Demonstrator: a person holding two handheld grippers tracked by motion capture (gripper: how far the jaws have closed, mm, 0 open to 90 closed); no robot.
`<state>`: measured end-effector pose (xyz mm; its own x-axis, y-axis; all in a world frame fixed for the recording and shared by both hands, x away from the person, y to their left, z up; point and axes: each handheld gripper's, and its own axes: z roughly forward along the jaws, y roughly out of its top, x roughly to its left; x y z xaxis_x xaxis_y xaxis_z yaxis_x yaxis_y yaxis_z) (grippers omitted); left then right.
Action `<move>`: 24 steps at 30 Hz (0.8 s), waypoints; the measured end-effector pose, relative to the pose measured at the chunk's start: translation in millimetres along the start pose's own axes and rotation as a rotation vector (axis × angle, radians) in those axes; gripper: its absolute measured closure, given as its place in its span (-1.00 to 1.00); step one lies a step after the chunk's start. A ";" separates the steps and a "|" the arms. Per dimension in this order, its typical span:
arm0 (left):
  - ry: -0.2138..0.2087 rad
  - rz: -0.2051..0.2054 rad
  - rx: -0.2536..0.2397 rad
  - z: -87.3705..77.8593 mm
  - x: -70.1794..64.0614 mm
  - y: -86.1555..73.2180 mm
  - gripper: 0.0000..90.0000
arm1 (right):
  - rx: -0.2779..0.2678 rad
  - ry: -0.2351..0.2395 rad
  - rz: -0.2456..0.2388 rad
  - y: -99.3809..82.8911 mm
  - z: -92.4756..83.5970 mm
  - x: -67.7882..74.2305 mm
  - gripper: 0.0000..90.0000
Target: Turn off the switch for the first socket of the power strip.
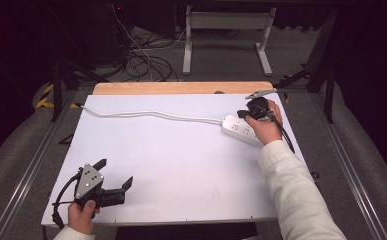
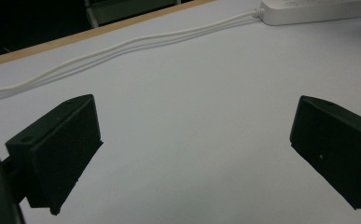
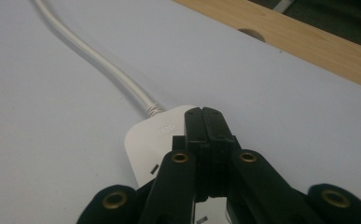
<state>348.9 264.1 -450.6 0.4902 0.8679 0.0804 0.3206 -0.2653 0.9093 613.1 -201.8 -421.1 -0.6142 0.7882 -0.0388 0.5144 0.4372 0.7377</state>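
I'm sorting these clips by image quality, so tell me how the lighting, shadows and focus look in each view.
High view: the white table top is evenly lit, the surroundings fall off dark, and detail is soft. Left gripper view: the open jaws are near-black silhouettes casting faint shadows, and the white cable is a little blurred. Right gripper view: the closed jaws are sharp over the power strip; the far wooden edge softens.

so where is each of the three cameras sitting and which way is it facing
High view: above the person's side, looking forward and down at the white table; both hands show, left gripper, right gripper.
Left gripper view: rides the left gripper, looks between its spread jaws across the table.
Right gripper view: rides the right gripper, jaws together over the power strip.
All three share the strip and its white cord.
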 end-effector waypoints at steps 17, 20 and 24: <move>0.001 0.002 0.000 -0.2 0.4 0.0 -0.95 | 0.043 -0.018 0.024 -6.3 14.3 -3.3 1.00; 0.001 -0.001 0.001 0.1 0.4 -0.3 -0.95 | 0.046 -0.016 0.027 -6.8 15.8 -3.3 1.00; 0.002 0.001 0.003 0.2 0.9 -0.4 -0.95 | 0.050 -0.014 0.035 -9.4 21.2 -3.8 1.00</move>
<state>349.4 264.9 -451.0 0.4891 0.8683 0.0821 0.3229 -0.2677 0.9078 623.3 -199.8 -442.1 -0.5872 0.8091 -0.0234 0.5645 0.4301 0.7045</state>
